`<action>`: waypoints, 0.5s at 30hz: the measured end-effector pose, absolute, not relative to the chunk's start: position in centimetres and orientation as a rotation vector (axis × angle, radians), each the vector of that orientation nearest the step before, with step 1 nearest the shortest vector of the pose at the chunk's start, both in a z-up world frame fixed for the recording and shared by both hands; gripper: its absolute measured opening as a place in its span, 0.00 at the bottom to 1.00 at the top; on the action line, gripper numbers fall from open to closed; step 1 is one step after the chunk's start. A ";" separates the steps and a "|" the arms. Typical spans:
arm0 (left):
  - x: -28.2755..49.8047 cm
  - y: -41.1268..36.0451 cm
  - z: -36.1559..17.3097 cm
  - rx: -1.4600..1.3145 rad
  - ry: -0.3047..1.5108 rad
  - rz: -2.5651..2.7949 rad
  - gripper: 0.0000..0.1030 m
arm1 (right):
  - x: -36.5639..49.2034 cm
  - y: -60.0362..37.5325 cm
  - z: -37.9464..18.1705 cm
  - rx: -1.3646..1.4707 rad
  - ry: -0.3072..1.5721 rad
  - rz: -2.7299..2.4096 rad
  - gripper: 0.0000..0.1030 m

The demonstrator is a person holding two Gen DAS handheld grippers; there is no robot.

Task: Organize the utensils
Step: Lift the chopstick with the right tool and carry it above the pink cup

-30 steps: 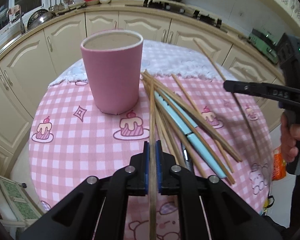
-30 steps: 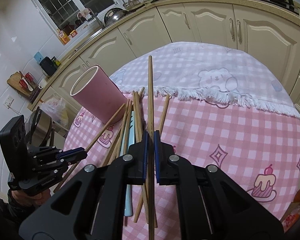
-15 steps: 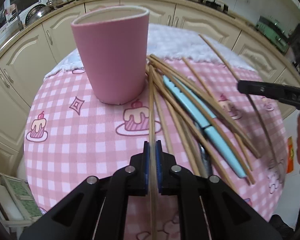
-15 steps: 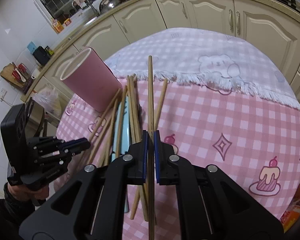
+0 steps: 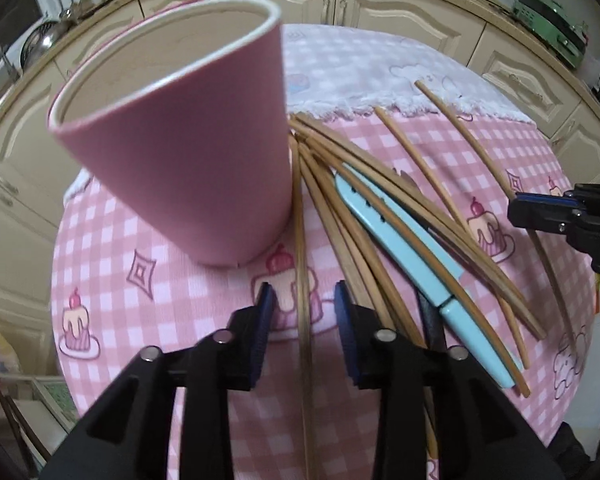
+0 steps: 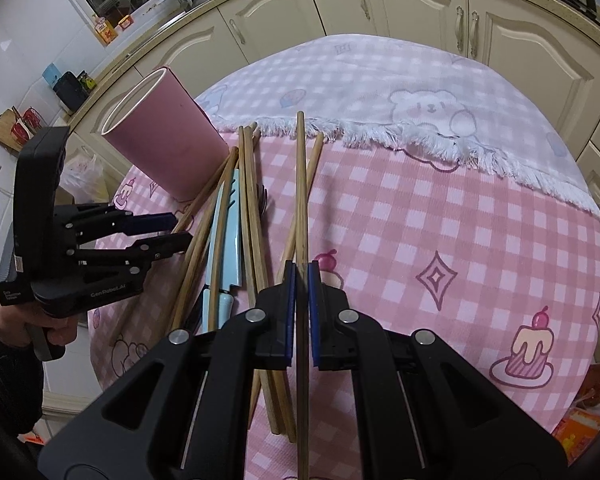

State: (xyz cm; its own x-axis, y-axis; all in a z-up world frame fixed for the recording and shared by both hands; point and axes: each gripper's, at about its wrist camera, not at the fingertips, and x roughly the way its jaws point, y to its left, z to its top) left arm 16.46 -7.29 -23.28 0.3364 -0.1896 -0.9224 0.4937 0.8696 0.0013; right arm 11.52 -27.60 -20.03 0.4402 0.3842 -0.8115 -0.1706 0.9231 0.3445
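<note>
Cream kitchen cabinets [image 6: 380, 0] curve behind a round table covered by a pink checked cloth [image 6: 480, 240] with a white fringed seam [image 6: 420, 136] crossing its far part. An upright pink cylindrical cup with a white rim [image 5: 188, 140] stands close to the table's left edge, just in front of the fringe. A fan of loose wooden chopsticks [image 5: 380, 200] lies just beside the cup's base, running from the fringe toward the near edge, with a light blue utensil handle [image 5: 400, 240] lying among them. The left gripper [image 5: 304, 300] hangs over the near left part of the table with its jaws apart; one wooden chopstick [image 5: 299, 220] runs between the pads without contact on either side, its far end close beside the cup. A hand [image 6: 56, 332] holds this gripper's grip beyond the left edge. The right gripper [image 6: 301, 276] has its pads pressed together on a single long wooden chopstick [image 6: 301, 184], whose far tip reaches the fringe. Open cloth extends from that held chopstick to the table's right edge. Between the two grippers the chopstick fan fills the surface.
</note>
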 end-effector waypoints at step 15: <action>10.9 -4.3 -15.8 0.128 0.867 -0.499 0.05 | 10.5 -28.5 -14.7 0.326 0.827 0.414 0.06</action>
